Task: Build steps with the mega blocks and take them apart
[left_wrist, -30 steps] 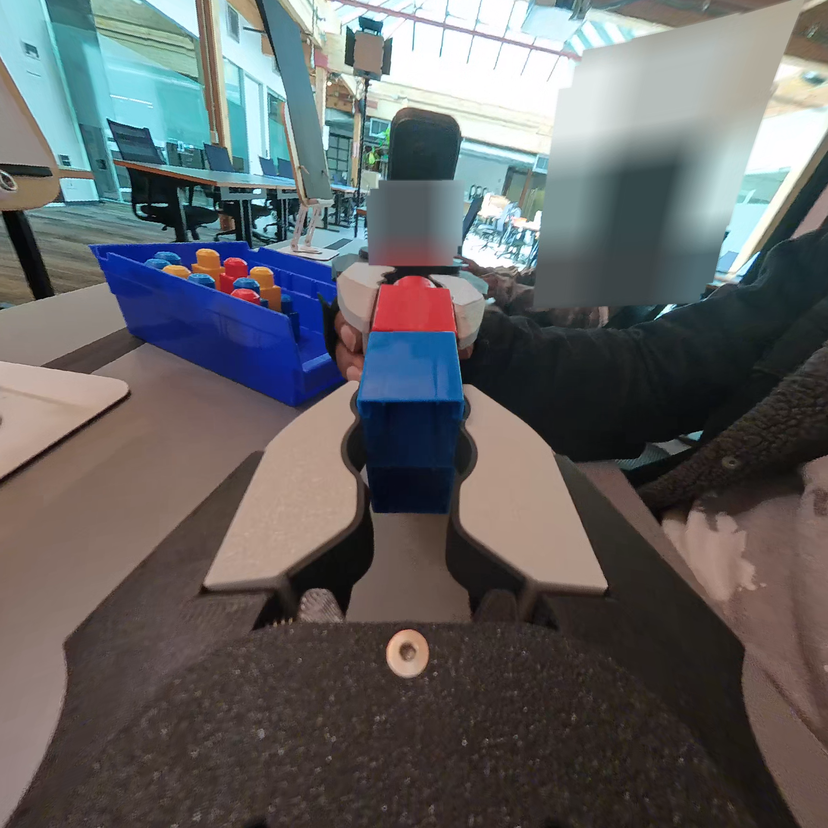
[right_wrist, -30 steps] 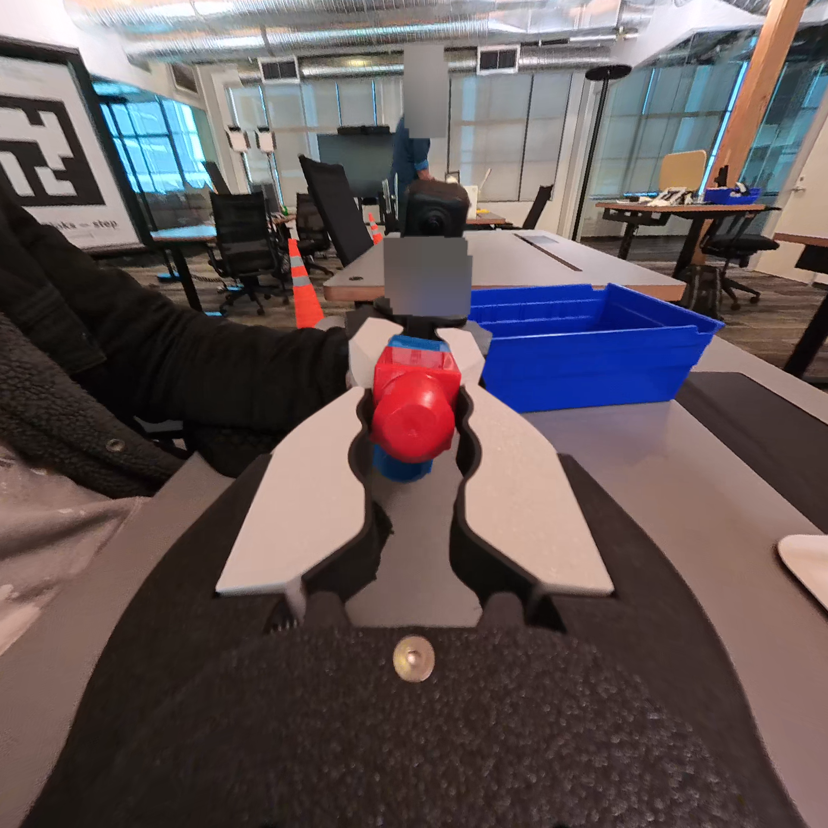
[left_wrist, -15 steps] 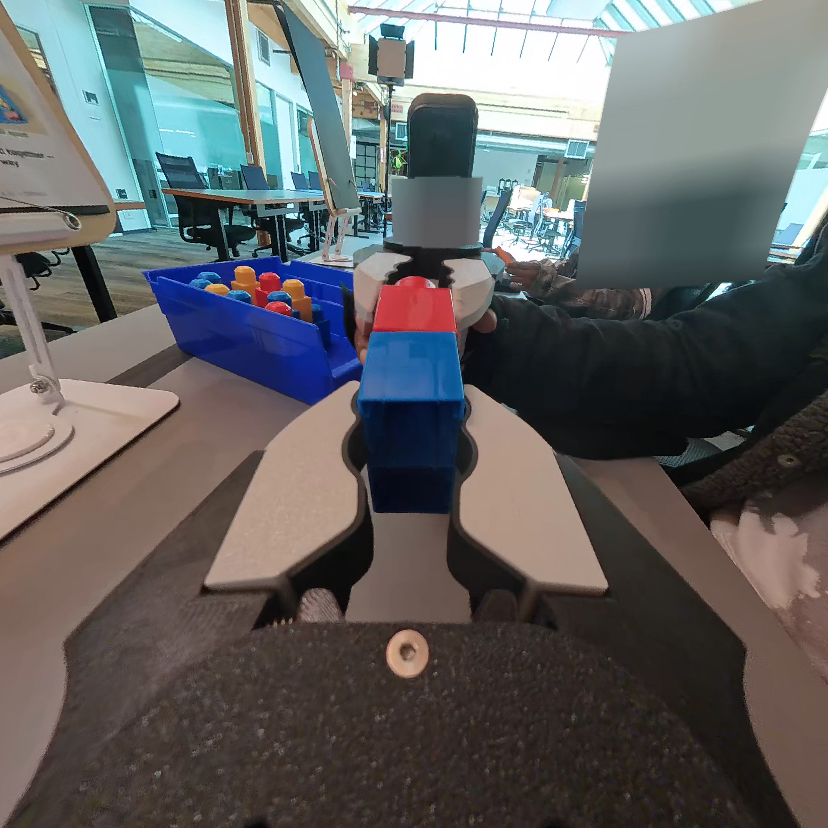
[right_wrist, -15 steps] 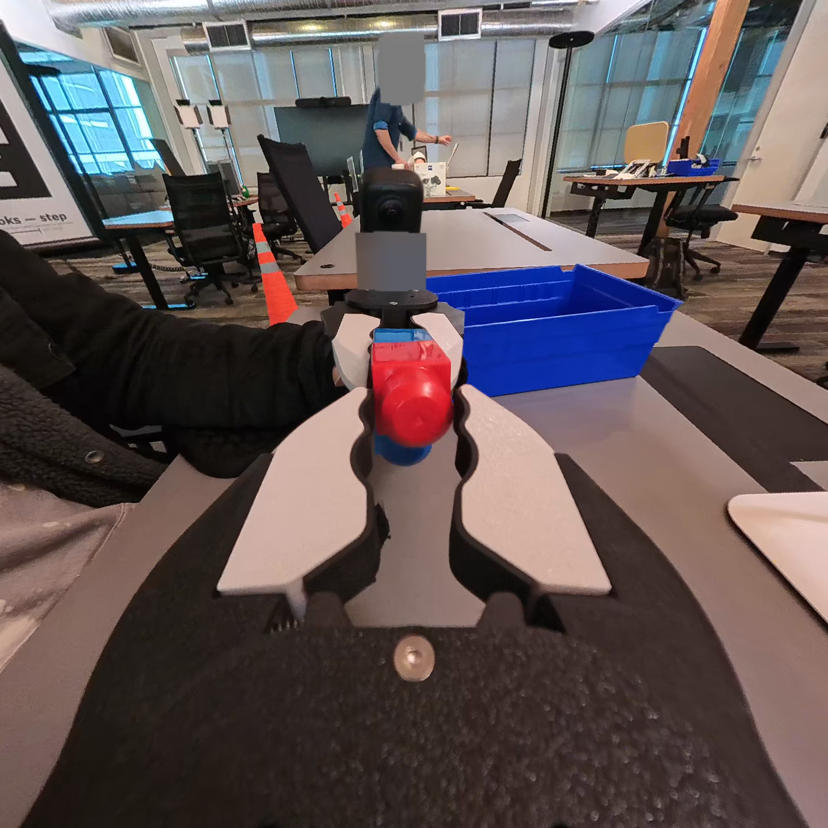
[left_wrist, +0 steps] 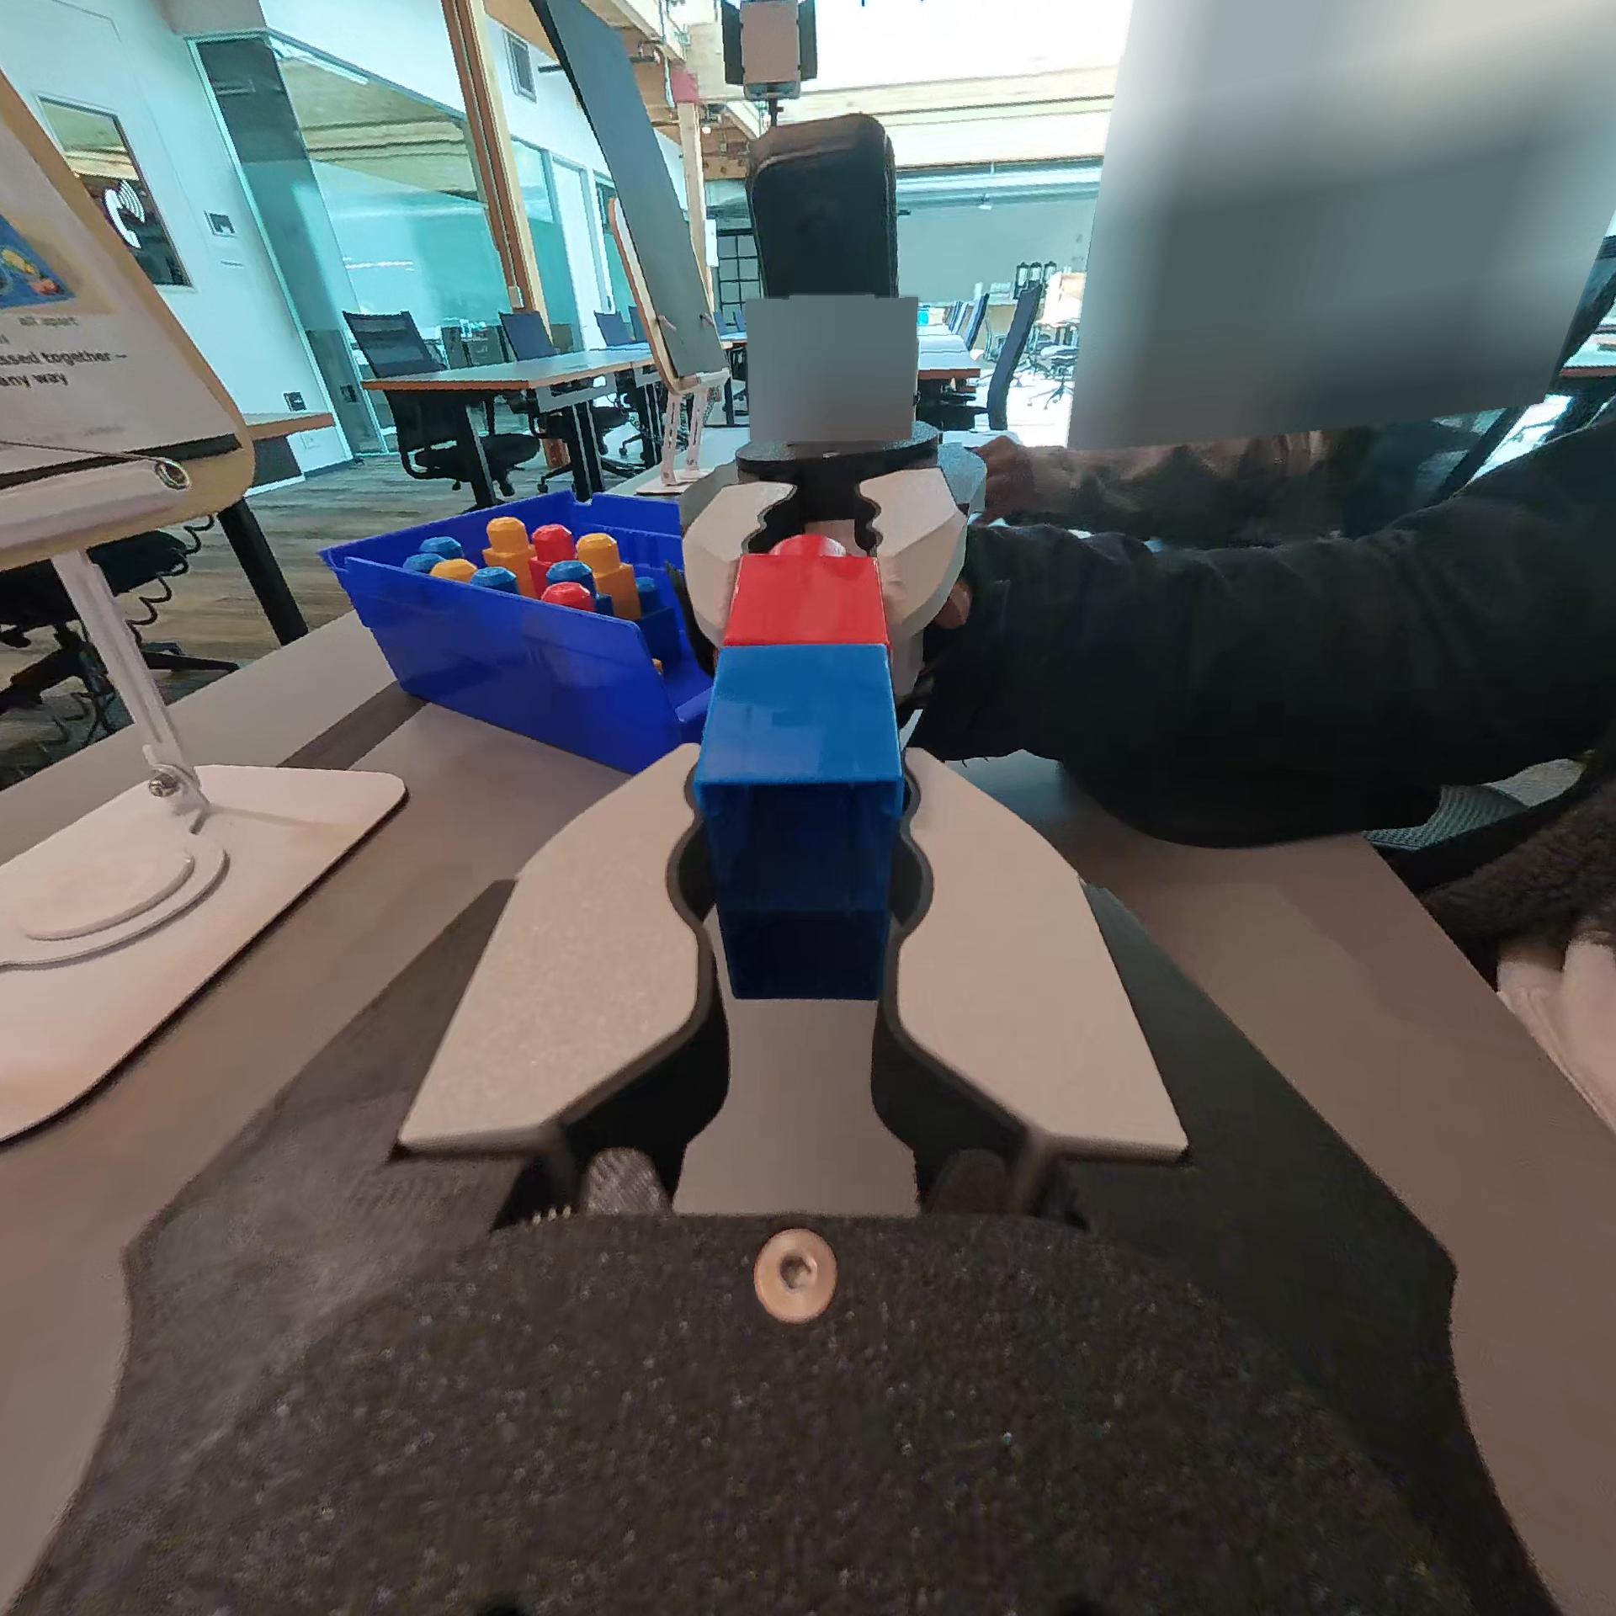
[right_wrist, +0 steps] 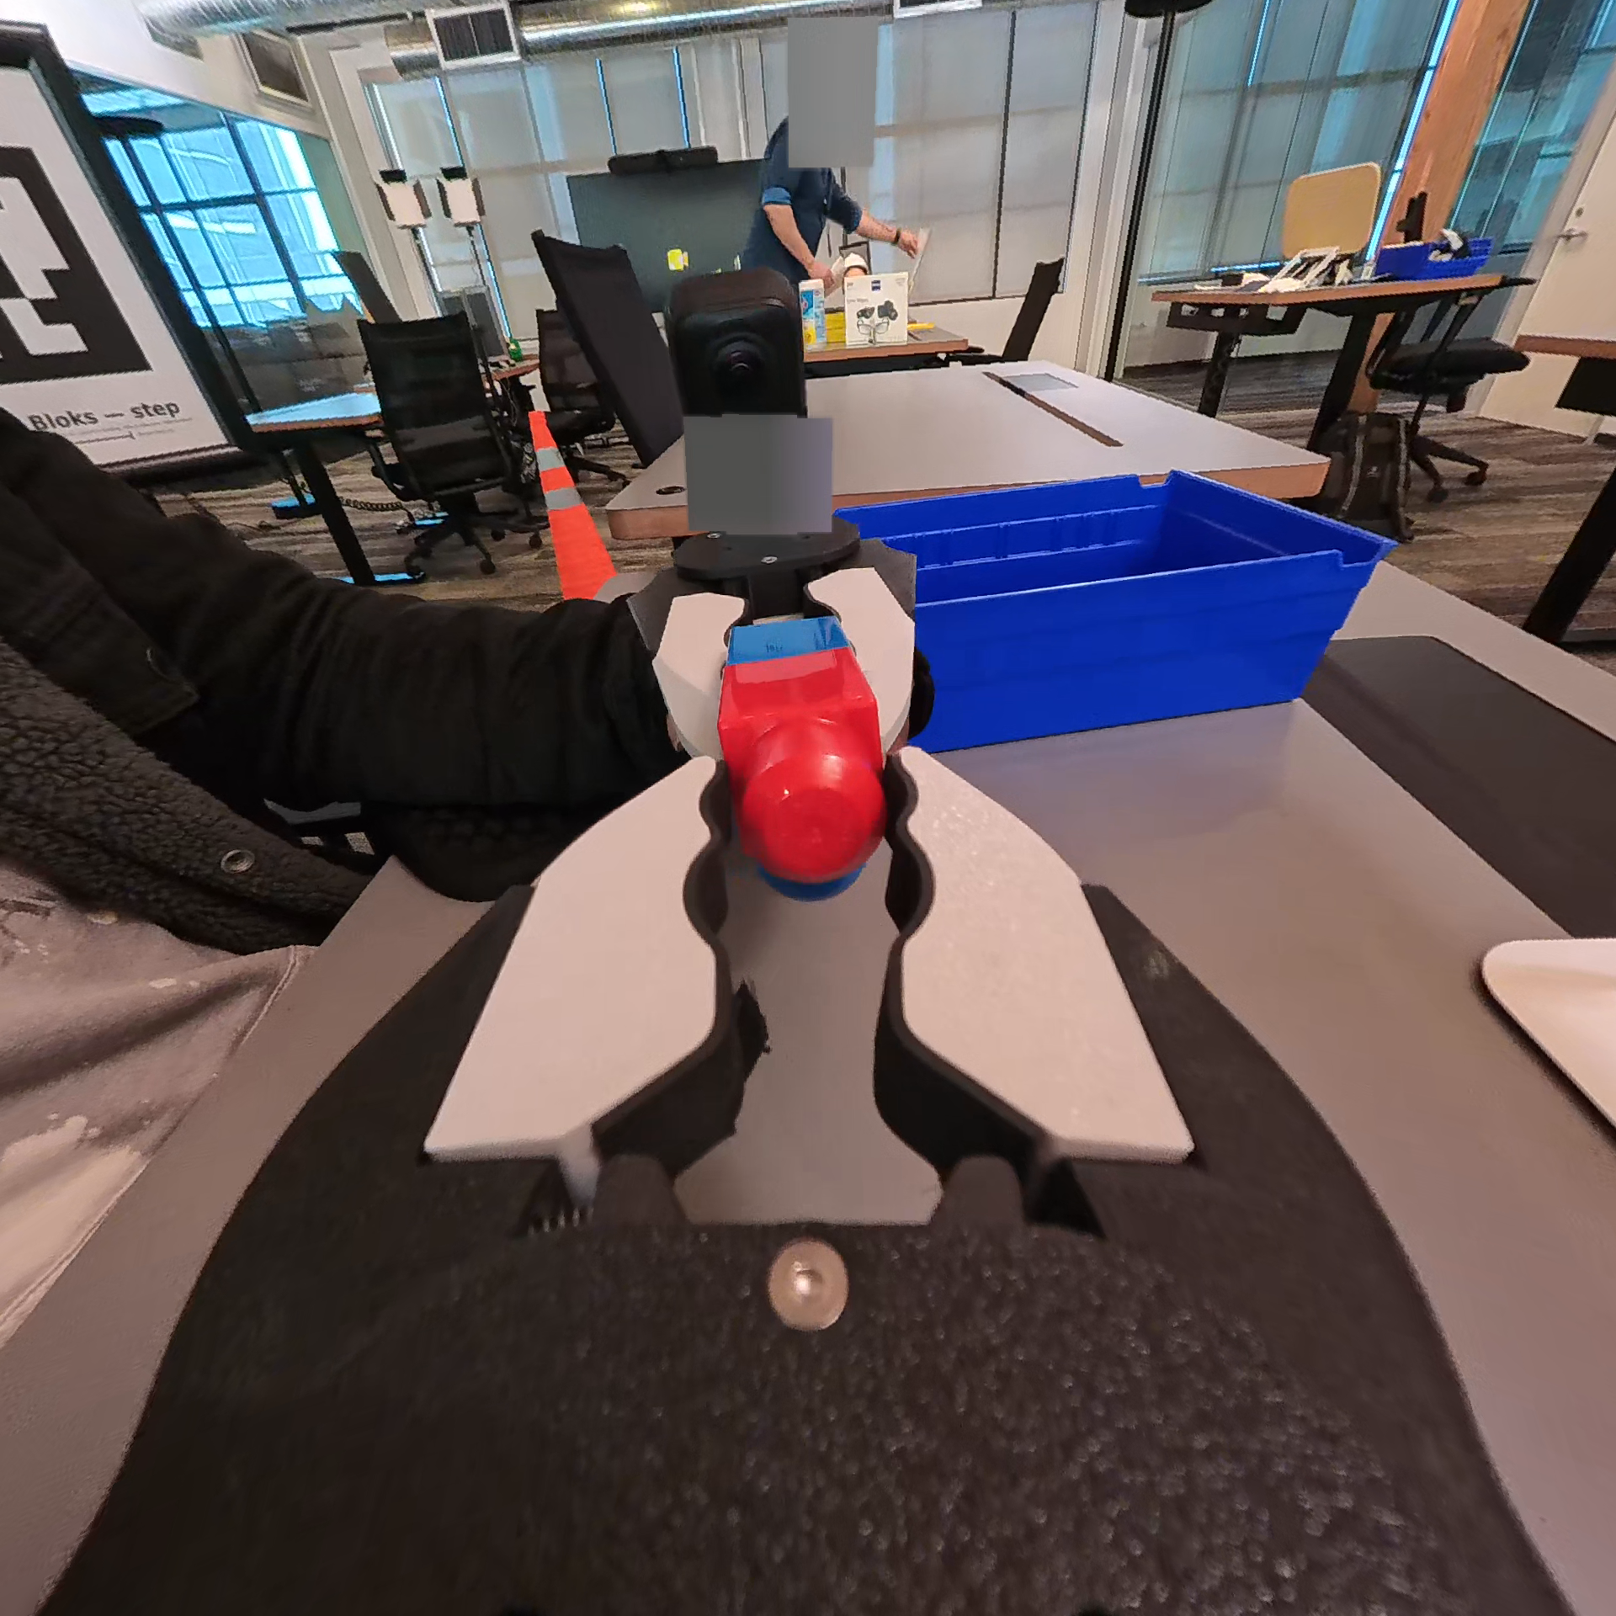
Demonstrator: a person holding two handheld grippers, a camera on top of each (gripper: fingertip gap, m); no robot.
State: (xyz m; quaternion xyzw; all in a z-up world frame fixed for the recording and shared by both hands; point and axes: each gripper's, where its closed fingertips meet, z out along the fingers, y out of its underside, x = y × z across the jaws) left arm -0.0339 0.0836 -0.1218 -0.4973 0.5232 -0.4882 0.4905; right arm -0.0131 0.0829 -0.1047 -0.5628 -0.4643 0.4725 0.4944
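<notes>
— Gripping what? Clamped left gripper (left_wrist: 800, 839) on blue block (left_wrist: 800, 787), right gripper (right_wrist: 804, 787) on red block (right_wrist: 800, 700), joined, held above table (left_wrist: 525, 787).
— Seen only from left: filled blue bin (left_wrist: 525, 647). Only from right: red stud, bare bin (right_wrist: 1137, 630).
</notes>
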